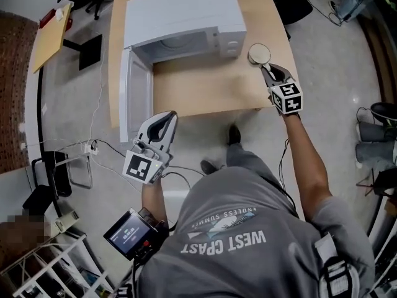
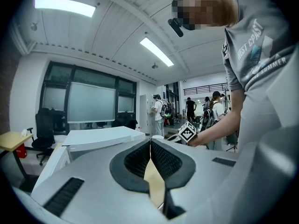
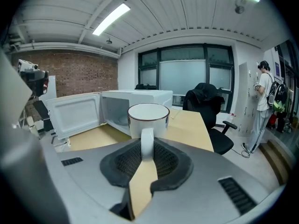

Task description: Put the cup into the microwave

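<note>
A white cup [image 1: 259, 54] hangs above the right end of the wooden table [image 1: 205, 89], just right of the microwave [image 1: 183, 14]. My right gripper [image 1: 268, 72] is shut on the cup's handle. In the right gripper view the cup [image 3: 148, 118] stands upright past the pads, its handle [image 3: 147, 143] pinched between them. The microwave [image 3: 135, 101] has its door [image 3: 74, 113] swung wide to the left, and the cavity shows. My left gripper [image 1: 166, 118] is off the table's front edge, below the open door [image 1: 135, 95]. Its jaws meet with nothing between them [image 2: 150, 143].
A black office chair [image 3: 205, 101] stands behind the table's far right side. Cables [image 1: 99, 148] trail on the floor by the door. A small yellow side table [image 1: 49, 36] is at the far left, a wire rack [image 1: 43, 269] at lower left. People [image 2: 159, 113] stand far off.
</note>
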Action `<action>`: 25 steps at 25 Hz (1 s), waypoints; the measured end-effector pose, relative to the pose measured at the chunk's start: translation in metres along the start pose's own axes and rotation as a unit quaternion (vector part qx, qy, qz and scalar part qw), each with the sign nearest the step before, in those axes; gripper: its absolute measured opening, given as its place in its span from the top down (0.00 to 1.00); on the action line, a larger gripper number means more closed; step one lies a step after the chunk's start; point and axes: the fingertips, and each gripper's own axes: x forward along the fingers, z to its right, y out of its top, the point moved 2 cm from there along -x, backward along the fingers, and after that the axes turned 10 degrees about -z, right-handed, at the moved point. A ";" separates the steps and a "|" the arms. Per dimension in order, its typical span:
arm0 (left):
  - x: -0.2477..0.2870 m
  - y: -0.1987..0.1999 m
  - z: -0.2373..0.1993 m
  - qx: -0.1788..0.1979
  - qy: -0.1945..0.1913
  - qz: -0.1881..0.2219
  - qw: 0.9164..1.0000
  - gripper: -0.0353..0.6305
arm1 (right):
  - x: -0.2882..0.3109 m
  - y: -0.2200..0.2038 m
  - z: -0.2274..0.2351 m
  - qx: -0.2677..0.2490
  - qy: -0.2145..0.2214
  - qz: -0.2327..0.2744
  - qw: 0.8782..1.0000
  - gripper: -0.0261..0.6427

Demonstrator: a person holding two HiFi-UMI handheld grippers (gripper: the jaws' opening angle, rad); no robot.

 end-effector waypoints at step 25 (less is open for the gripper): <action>-0.171 -0.012 -0.062 0.042 0.004 0.099 0.994 0.91 | -0.054 0.143 -0.277 -0.062 0.090 0.046 0.993 0.86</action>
